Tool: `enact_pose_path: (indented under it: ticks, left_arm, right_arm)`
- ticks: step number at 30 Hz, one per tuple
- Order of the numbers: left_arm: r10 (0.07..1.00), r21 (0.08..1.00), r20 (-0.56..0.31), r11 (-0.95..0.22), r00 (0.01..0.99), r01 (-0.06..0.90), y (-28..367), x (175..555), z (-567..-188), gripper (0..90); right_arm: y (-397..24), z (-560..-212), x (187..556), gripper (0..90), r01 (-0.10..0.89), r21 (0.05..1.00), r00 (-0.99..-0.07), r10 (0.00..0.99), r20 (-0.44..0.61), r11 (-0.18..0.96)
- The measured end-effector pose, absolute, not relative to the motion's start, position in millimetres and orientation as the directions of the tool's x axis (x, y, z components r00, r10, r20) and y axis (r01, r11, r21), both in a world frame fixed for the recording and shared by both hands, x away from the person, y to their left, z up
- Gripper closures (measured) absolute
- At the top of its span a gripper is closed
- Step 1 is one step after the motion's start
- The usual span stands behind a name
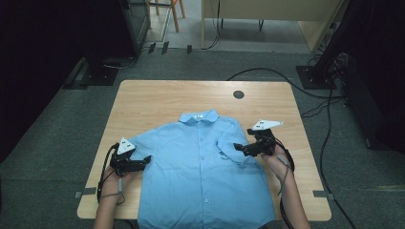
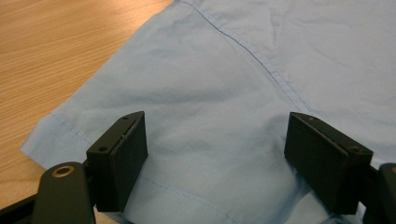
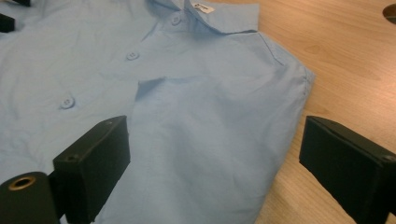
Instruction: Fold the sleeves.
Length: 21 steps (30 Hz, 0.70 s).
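A light blue buttoned shirt [image 1: 203, 167] lies flat on the wooden table [image 1: 157, 100], collar toward the far side. Its right sleeve is folded in over the chest [image 3: 205, 140]. My left gripper [image 1: 144, 161] is open at the shirt's left sleeve [image 2: 187, 107], its jaws wide apart over the cloth with nothing pinched. Over the folded sleeve on the other side of the shirt, my right gripper [image 1: 237, 148] stands open, its jaws spread wide above the fold. The collar [image 3: 219, 14] and several buttons show in the right gripper view.
A round cable hole [image 1: 239, 94] sits in the table's far side. Black cables [image 1: 329, 133] run over the grey carpet to the right. Bare wood borders the shirt left, right and beyond the collar.
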<state>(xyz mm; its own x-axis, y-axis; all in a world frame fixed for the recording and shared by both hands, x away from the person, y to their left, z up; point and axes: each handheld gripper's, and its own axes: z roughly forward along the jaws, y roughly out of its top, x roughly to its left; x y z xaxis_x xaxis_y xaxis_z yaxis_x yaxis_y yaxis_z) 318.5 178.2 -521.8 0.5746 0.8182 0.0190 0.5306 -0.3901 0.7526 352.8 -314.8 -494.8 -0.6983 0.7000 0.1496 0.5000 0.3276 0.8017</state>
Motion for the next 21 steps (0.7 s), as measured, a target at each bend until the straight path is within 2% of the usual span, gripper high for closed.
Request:
enact_pose_path:
  ticks: [21]
  left_arm:
    - [0.818,0.753,0.019,-0.390,0.574,0.531,178,318,-522,21.2]
  right_arm:
    - [-335,-489,349,7.2,0.487,0.807,-0.720,0.676,0.155,0.333]
